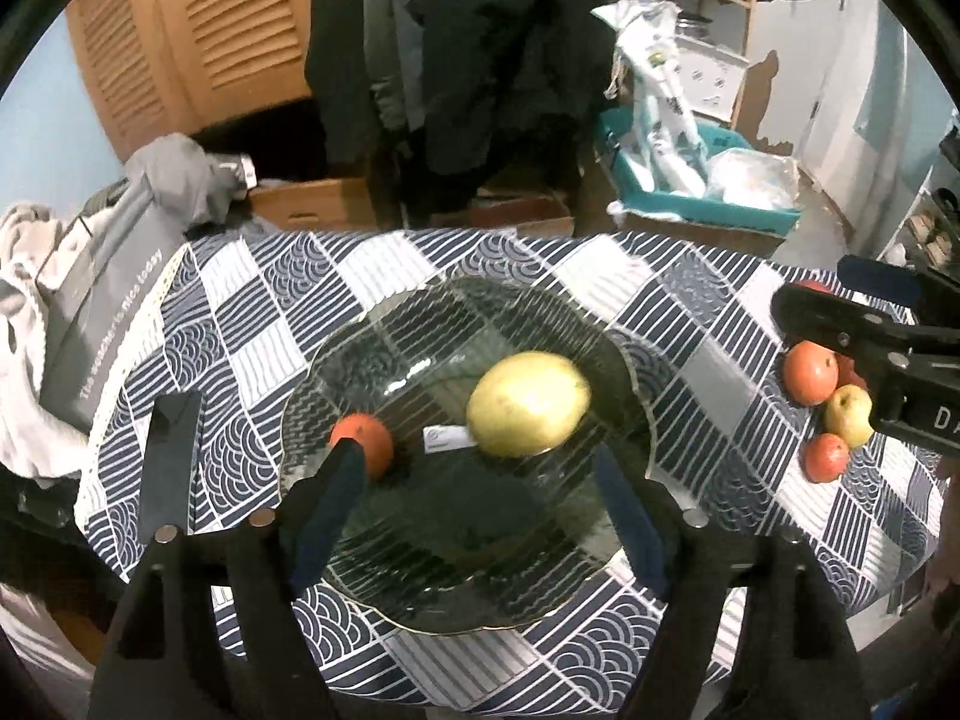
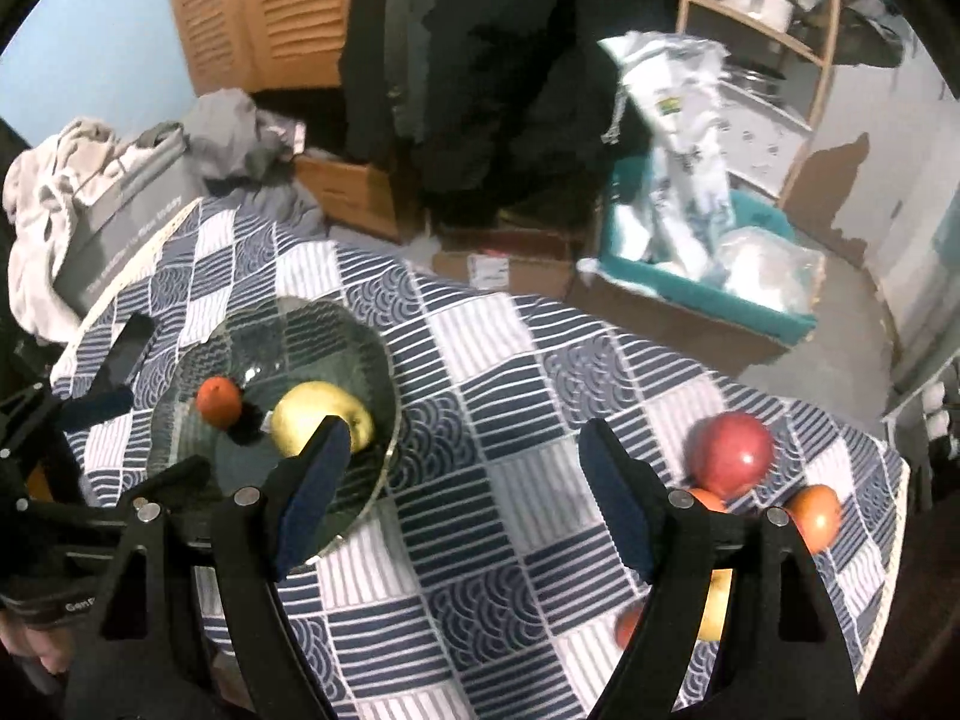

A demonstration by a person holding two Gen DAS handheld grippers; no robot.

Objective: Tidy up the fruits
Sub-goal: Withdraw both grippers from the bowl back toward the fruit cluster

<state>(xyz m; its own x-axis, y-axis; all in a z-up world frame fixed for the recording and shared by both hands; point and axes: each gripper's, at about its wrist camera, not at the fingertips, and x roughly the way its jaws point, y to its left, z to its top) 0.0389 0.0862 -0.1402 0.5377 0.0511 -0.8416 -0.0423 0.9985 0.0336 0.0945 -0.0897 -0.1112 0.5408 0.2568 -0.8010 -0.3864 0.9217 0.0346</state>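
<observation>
A glass plate point(image 1: 420, 600) sits on the checked tablecloth and holds a large yellow-green fruit point(image 1: 528, 405) and a small orange fruit point(image 1: 369, 435). My left gripper point(image 1: 480, 480) hovers open over the plate's near side, empty. My right gripper point(image 2: 465, 468) is open and empty over the cloth, between the plate point(image 2: 198, 348) and a cluster of loose fruit: a red apple point(image 2: 732, 447), an orange fruit point(image 2: 819, 516) and a yellow one point(image 2: 717, 606) partly behind my right finger. That cluster shows at the right in the left wrist view point(image 1: 810, 372).
A grey box with cloths point(image 1: 90, 312) lies at the table's left edge. Beyond the far edge are cardboard boxes point(image 1: 324, 204) and a teal bin of bags point(image 1: 690, 204). Dark coats hang behind.
</observation>
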